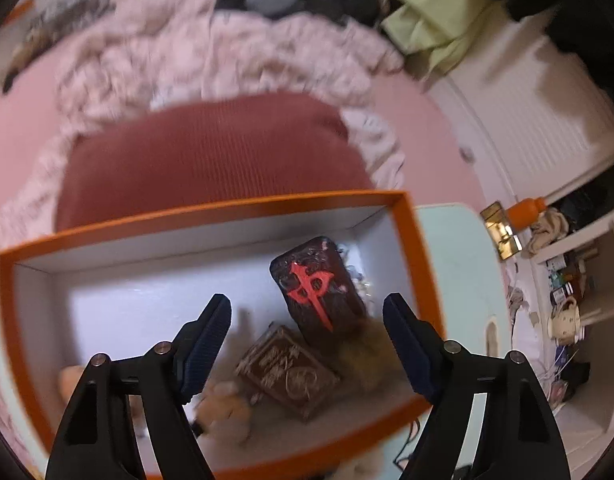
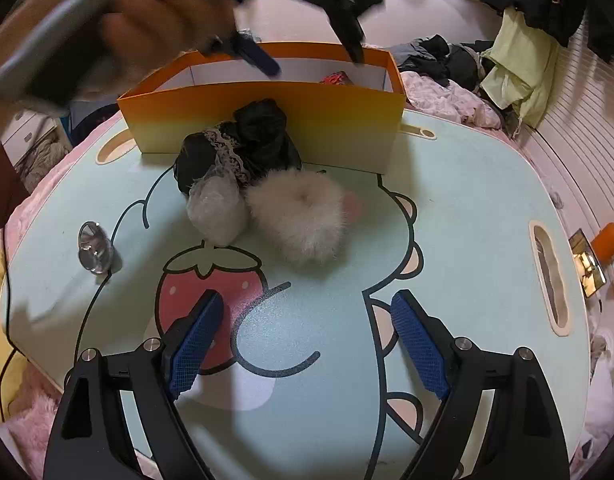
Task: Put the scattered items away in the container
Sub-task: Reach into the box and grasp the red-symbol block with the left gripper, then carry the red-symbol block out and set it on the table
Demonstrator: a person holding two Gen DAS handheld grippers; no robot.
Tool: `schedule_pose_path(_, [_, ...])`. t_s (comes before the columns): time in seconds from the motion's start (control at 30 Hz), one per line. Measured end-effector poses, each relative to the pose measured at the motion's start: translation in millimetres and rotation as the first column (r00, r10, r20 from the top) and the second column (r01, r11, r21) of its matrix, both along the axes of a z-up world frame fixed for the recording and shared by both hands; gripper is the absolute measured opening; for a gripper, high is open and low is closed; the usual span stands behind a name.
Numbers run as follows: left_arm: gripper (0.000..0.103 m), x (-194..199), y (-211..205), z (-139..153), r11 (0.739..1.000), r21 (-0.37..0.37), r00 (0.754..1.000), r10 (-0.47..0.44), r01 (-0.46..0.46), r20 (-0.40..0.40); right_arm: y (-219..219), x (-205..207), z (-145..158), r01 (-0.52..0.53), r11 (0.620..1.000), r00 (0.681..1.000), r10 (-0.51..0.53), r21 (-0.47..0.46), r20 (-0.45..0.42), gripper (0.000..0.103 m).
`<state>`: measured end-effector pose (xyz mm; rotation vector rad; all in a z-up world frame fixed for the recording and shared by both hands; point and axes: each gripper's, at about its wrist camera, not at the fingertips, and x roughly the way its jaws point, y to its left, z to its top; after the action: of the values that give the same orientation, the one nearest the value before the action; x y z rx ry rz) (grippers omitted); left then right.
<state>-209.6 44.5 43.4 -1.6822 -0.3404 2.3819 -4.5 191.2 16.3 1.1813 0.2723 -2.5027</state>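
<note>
The white puff (image 2: 303, 220), grey puff (image 2: 217, 212) and black scrunchie (image 2: 243, 144) are left on the bench (image 2: 467, 200) just before the box (image 2: 267, 120), straight ahead of the empty, parted right jaws, nearer than the parted, empty left jaws above the box.

1. Orange box (image 2: 267, 120): matt cardboard, smooth white lining.
2. White pompom (image 2: 303, 216): fluffy fur.
3. Black scrunchie (image 2: 259, 136): glossy cloth, lace trim.
4. Lap table (image 2: 467, 208): smooth, printed.
5. Round mirror (image 2: 94, 247): shiny.

Orange box (image 2: 267, 116), white fluffy scrunchie (image 2: 303, 216), black lace-trimmed scrunchie (image 2: 243, 144)
</note>
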Motion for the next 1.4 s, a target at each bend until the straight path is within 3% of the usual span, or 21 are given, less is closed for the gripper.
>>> schedule_pose_path(0.07, [0.063, -5.4, 1.0, -8.1, 0.999, 0.034, 1.0, 0.01, -0.01, 0.021, 0.3, 0.7, 0.0, 0.001, 1.0, 1.0, -0.001, -0.001, -0.001, 0.086])
schedule_pose_path(0.13, [0.042, -5.1, 0.7, -6.9, 0.999, 0.042, 1.0, 0.01, -0.01, -0.003, 0.8, 0.6, 0.4, 0.002, 1.0, 1.0, -0.002, -0.002, -0.002, 0.086])
schedule_pose_path(0.17, [0.04, -4.7, 0.1, -5.9, 0.999, 0.046, 1.0, 0.008, -0.008, -0.004, 1.5, 0.2, 0.3, 0.004, 1.0, 1.0, -0.004, -0.004, -0.001, 0.086])
schedule_pose_path(0.3, [0.038, 5.0, -10.6, 10.7, 0.997, 0.072, 0.999, 0.011, -0.008, -0.053, 1.5, -0.2, 0.2, 0.007, 1.0, 1.0, -0.007, -0.004, -0.003, 0.086])
schedule_pose_path(0.4, [0.037, 21.2, -19.9, 40.2, 0.999, 0.047, 0.986, 0.013, -0.005, -0.165, 1.2, -0.5, 0.6, 0.009, 1.0, 1.0, -0.009, -0.004, -0.004, 0.086])
schedule_pose_path(0.57, [0.037, 74.6, -38.7, 95.7, 0.998, 0.055, 0.94, -0.019, 0.041, -0.34, 1.5, -0.8, 0.3, 0.009, 1.0, 1.0, -0.009, -0.004, -0.004, 0.086])
schedule_pose_path(0.67, [0.037, 119.9, -50.9, 108.8, 0.995, 0.048, 0.913, -0.058, 0.085, -0.405, 1.2, -1.1, 0.4, 0.011, 1.0, 1.0, -0.011, -0.004, -0.004, 0.086])
schedule_pose_path(0.77, [0.037, 163.2, -67.0, 98.3, 0.994, 0.019, 0.911, -0.09, 0.107, -0.402, 0.8, -1.3, 0.5, 0.011, 1.0, 1.0, -0.011, -0.005, -0.004, 0.086])
schedule_pose_path(0.87, [0.037, 187.4, -83.9, 68.7, 0.996, 0.017, 0.929, -0.078, 0.09, -0.363, 1.0, -1.1, 0.5, 0.013, 1.0, 1.0, -0.013, -0.003, -0.005, 0.086])
schedule_pose_path(0.97, [0.037, 190.9, -94.4, 28.1, 0.999, 0.008, 0.95, -0.048, 0.053, -0.31, 0.3, -1.3, 0.5, 0.014, 1.0, 1.0, -0.014, -0.003, -0.005, 0.086])
schedule_pose_path(1.1, [0.038, 184.4, -103.7, -10.6, 0.999, 0.05, 0.969, 0.005, 0.007, -0.248, 0.7, -2.0, 0.3, 0.013, 1.0, 1.0, -0.013, -0.001, -0.003, 0.087])
schedule_pose_path(1.3, [0.042, 186.3, -103.2, -27.4, 0.991, 0.135, 0.973, 0.024, 0.008, -0.229, 1.1, -1.3, 0.6, 0.018, 1.0, 1.0, -0.018, -0.001, -0.004, 0.088])
schedule_pose_path(1.4, [0.052, 198.5, -108.7, -22.5, 0.988, 0.151, 0.965, 0.037, 0.003, -0.26, 1.1, -1.0, 0.5, 0.019, 1.0, 1.0, -0.019, -0.002, -0.004, 0.088])
